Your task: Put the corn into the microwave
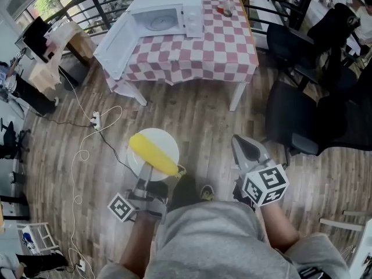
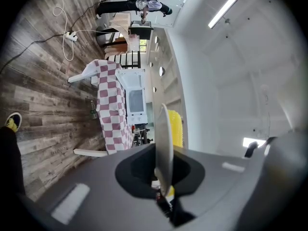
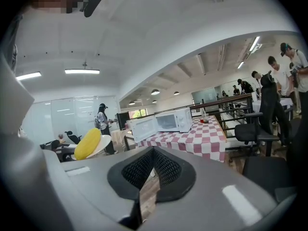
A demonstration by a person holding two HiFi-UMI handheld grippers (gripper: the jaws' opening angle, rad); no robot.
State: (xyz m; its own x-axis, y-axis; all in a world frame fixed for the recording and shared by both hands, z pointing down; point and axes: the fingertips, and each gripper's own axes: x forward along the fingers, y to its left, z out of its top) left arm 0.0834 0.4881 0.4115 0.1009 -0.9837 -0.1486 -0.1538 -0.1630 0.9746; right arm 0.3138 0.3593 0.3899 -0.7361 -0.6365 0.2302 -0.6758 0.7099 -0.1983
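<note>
- Pinching the plate's (image 1: 164,137) near rim, my left gripper (image 1: 146,175) was clamped shut on it, the corn (image 1: 152,154) lying across the plate.
- My right gripper (image 1: 243,146) was closed on nothing.
- Open floor (image 1: 192,115) lay ahead to the table (image 1: 224,48), where the microwave (image 1: 192,10) stood with its door (image 1: 115,44) wide open.

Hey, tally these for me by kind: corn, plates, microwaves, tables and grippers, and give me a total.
corn: 1
plate: 1
microwave: 1
table: 1
grippers: 2, the left gripper and the right gripper
total: 6
</note>
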